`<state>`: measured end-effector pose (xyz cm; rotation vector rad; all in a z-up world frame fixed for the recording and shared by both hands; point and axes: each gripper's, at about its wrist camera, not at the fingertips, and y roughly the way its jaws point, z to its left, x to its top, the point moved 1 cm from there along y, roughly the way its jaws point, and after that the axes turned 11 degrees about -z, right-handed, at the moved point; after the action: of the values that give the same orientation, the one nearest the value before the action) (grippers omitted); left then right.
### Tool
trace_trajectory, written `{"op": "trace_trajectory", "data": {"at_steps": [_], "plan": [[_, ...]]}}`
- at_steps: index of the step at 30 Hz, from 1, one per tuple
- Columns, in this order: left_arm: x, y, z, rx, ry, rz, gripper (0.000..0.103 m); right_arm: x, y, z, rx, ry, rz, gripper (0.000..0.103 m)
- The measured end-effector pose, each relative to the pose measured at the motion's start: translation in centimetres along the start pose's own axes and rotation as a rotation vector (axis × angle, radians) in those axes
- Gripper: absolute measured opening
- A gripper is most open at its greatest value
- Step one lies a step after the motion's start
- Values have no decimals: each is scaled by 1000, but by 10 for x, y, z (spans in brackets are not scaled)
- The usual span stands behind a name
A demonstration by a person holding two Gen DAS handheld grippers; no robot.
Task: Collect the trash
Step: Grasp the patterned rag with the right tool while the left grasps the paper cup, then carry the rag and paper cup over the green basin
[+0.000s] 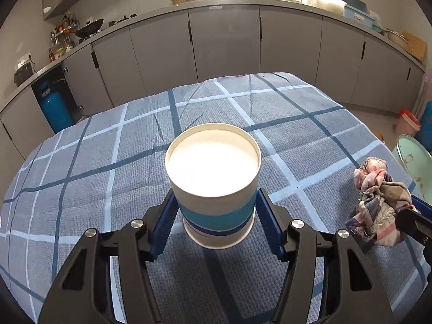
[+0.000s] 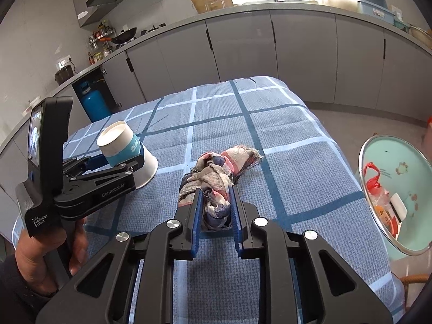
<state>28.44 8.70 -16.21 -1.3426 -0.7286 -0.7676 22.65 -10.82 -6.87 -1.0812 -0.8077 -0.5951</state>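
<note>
A white paper cup (image 1: 213, 178) with a teal and blue band stands upside down on the checked tablecloth (image 1: 297, 124). My left gripper (image 1: 216, 191) has a blue pad against each side of the cup, shut on it. In the right wrist view the left gripper (image 2: 124, 162) holds the cup (image 2: 121, 143) at the table's left. A crumpled pink, grey and blue cloth (image 2: 216, 172) sits between the blue pads of my right gripper (image 2: 216, 189), which is shut on it. The cloth (image 1: 378, 197) also shows at the right of the left wrist view, with the right gripper's fingers (image 1: 413, 213) on it.
A mint-green bin (image 2: 378, 151) holding red and white rubbish stands beside the table's right edge, and the bin (image 1: 410, 156) shows in the left wrist view too. A hand (image 2: 40, 253) holds the left gripper's handle. Grey kitchen cabinets (image 1: 224, 40) and a blue gas cylinder (image 1: 56, 108) lie beyond the table.
</note>
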Motion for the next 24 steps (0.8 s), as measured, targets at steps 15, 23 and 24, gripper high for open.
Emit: {"op": "trace_trajectory", "data": {"at_steps": [15, 23, 24], "plan": [[20, -63, -25, -49, 39, -92, 58, 11, -49, -11, -20, 27, -89, 17], [28, -85, -49, -85, 79, -123, 58, 13, -71, -23, -31, 48, -131, 14], [30, -87, -52, -90, 84, -128, 58, 14, -74, -25, -33, 52, -137, 14]]}}
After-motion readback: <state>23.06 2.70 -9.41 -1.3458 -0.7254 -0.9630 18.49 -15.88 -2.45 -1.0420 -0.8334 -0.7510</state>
